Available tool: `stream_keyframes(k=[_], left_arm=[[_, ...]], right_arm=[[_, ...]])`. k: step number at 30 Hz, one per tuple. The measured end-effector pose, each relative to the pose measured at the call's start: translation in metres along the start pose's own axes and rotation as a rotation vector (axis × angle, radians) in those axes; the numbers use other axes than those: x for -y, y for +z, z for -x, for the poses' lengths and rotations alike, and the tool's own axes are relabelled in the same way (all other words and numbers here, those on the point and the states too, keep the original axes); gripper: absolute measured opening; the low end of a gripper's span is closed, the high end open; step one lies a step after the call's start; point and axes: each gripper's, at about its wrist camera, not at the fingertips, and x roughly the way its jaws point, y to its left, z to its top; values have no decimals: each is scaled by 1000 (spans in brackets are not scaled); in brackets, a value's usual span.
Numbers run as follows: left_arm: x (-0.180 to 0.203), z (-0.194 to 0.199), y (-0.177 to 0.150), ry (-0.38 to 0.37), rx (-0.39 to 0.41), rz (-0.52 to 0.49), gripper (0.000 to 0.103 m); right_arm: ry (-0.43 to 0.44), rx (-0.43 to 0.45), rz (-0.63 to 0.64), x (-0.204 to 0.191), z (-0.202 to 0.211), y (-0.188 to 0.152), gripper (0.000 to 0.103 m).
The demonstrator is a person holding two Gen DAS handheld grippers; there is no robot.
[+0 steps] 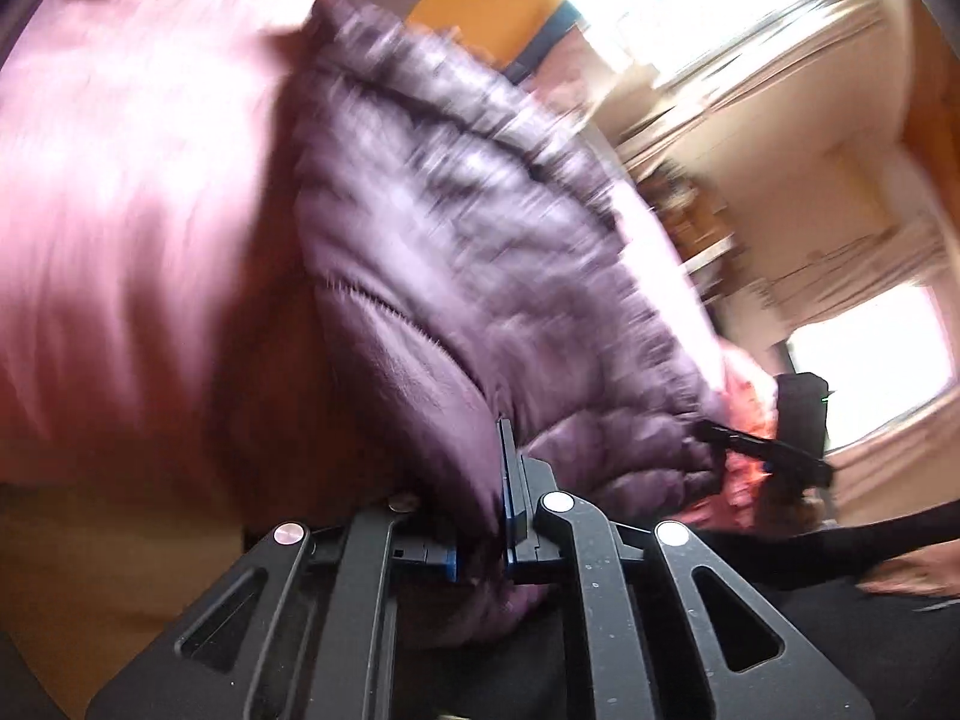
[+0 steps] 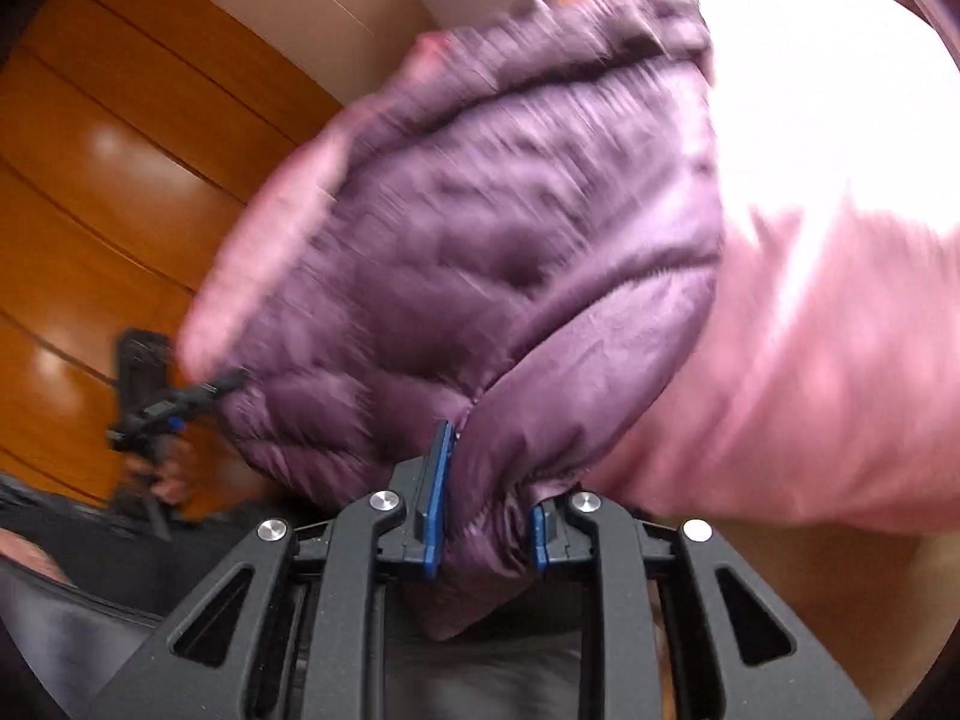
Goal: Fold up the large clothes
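Left gripper point(image 1: 486, 516): clamped on a gathered edge of the purple quilted jacket point(image 1: 468, 252); blue-padded fingers pinch the fabric with a tuft spilling back between them toward the camera.

Right gripper point(image 2: 486, 516): likewise clenched on a bunched edge of the jacket point(image 2: 510, 228), cloth filling the gap between the pads and hanging through behind them.

Jacket, position: lifted clear, suspended between the two grippers, rising forward and up from each set of fingers. Pink lining point(image 1: 138, 228) shows on the outer flank in both views: at left in the left wrist view, at right in the right wrist view point(image 2: 840, 300).

Key relation: each gripper appears in the other's view at the jacket's opposite edge, the right one at point(image 1: 774, 444) and the left one at point(image 2: 162, 408). The garment's held edge thus runs from hand to hand, its body extending away from both; neither hand is markedly nearer the bulk.

Pose: both grippers tilted steeply, the room behind canted; wooden panelling point(image 2: 120, 180) and bright windows point(image 1: 690, 18) lie beyond. Heavy blur over cloth and background.

Judgement: jacket held out by one edge, likely ahead of laying or doubling; no fold yet evident. Landing surface not discernible.
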Motion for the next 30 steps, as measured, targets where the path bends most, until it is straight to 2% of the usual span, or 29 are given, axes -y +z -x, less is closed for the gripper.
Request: stream_keyframes(k=[5, 9, 14, 18, 20, 21, 22, 23, 24, 25, 26, 27, 30], left_arm=[[18, 25, 46, -129, 121, -11, 9], [11, 15, 86, -170, 153, 56, 9], [-16, -13, 132, -137, 181, 168, 9], [-35, -36, 165, -81, 194, 246, 9], [-43, -49, 180, -46, 179, 284, 16], [-45, -52, 185, -43, 174, 296, 19], [-49, -53, 189, -44, 172, 316, 28], [-53, -53, 192, -48, 170, 339, 41], [-59, -51, 195, -70, 179, 377, 48], [-62, -47, 194, -89, 198, 392, 62], [-64, -43, 195, -98, 218, 398, 74], [-67, -35, 193, -82, 259, 401, 77], [-73, -25, 189, -40, 290, 388, 78]], right_arm=[[133, 174, -4, -15, 32, 43, 17], [128, 247, -53, -2, 27, 85, 16], [112, 295, -175, 40, 13, 140, 16], [53, 289, -233, 66, -4, 179, 18], [31, 277, -244, 76, -15, 192, 22], [14, 274, -252, 79, -19, 199, 30], [17, 269, -263, 84, -22, 201, 36], [24, 266, -279, 89, -23, 205, 49], [25, 273, -295, 92, -24, 210, 66], [30, 281, -302, 95, -24, 213, 78], [47, 299, -308, 97, -22, 216, 99], [49, 328, -310, 98, -19, 218, 101], [60, 359, -288, 97, -13, 217, 101]])
